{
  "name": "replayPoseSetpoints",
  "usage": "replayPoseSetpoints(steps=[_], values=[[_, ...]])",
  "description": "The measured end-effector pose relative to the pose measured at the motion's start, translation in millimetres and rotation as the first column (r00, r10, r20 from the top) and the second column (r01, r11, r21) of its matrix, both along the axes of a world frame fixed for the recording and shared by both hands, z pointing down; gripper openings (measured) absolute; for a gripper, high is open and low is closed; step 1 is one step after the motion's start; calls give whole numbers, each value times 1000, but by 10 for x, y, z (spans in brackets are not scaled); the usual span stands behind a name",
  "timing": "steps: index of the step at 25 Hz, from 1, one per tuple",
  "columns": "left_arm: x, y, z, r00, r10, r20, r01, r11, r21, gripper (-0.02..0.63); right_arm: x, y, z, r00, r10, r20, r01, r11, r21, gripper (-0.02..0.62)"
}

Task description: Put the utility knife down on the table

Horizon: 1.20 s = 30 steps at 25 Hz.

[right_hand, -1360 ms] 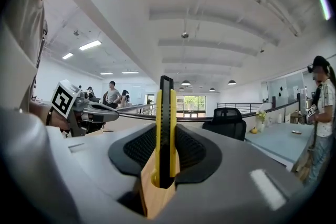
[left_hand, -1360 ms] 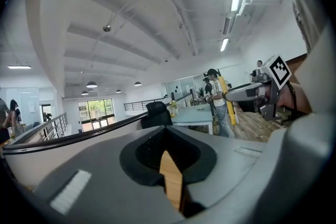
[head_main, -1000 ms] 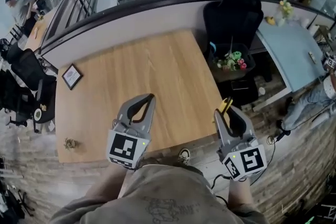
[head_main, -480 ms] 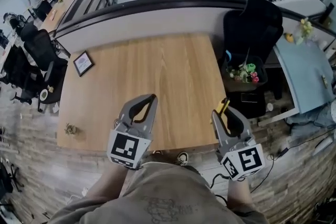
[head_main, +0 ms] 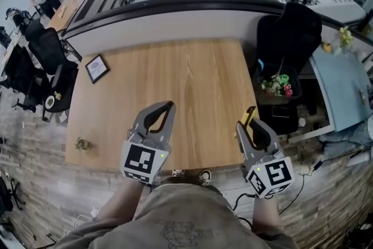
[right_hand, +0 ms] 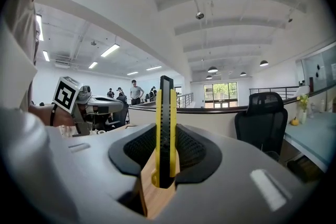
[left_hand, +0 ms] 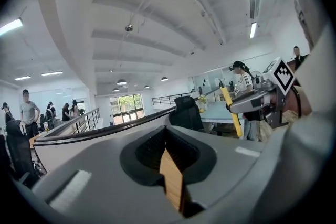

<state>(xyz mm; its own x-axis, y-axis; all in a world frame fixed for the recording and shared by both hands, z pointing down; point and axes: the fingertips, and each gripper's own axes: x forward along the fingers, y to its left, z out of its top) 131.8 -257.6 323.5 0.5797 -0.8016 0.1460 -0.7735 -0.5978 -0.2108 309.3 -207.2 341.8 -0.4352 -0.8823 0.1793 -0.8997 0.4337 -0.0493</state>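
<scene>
Your right gripper [head_main: 247, 127] grips the yellow-and-black plastic utility knife [right_hand: 164, 128] upright over the light wooden table [head_main: 175, 79] edge; left gripper [head_main: 168, 108] clenched, empty.

Utility knife [right_hand: 164, 128] yellow, black; left gripper [head_main: 169, 105], right gripper [head_main: 247, 123] grey, black-white markers; table [head_main: 175, 79] light wood-grain.

The worktop [head_main: 175, 84] is pale matt wood, finely grained. The utility knife [right_hand: 164, 128] is smooth glossy plastic; the fingers [right_hand: 236, 176] are matt grey plastic.
</scene>
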Motion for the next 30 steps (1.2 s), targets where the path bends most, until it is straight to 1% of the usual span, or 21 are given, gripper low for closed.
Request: replayPoseSetpoints(steps=[5, 8, 11, 15, 17, 20, 22, 25, 28, 30], values=[[2, -271, -5, 1000, 20, -2, -20, 1000, 13, 2, -74, -299, 75, 1000, -12, -18, 11, 999, -52, 121], [16, -494, 85, 999, 43, 0, -43, 999, -11, 2, -140, -613, 135, 998, -48, -49, 44, 996, -77, 121], [37, -742, 204, 998, 56, 6, -56, 998, -33, 2, -174, -1010, 268, 994, -59, -97, 48, 993, -111, 121], [-7, -1055, 398, 999, 44, 6, -43, 996, -73, 2, -215, -1487, 610, 990, -55, -129, 28, 979, -202, 121], [-23, -1212, 552, 999, 35, 8, -34, 994, -104, 2, -244, -1666, 831, 989, -65, -135, 28, 965, -260, 121], [-32, -1422, 865, 999, 24, 27, -19, 985, -172, 2, -295, -1865, 1198, 989, -77, -130, 28, 940, -341, 121], [-55, -1532, 1084, 999, 17, 31, -10, 975, -221, 2, -355, -1967, 1461, 989, -85, -123, 30, 919, -393, 121], [-91, -1707, 1400, 1000, 7, 31, 2, 963, -268, 2, -424, -2126, 1858, 988, -90, -123, 23, 885, -464, 121], [-150, -1861, 1756, 998, -5, 59, 24, 946, -324, 2, -457, -2267, 2205, 990, -74, -120, 1, 855, -518, 121], [-193, -1934, 2014, 997, -12, 80, 41, 929, -368, 2, -472, -2327, 2428, 990, -72, -123, -8, 835, -550, 121]])
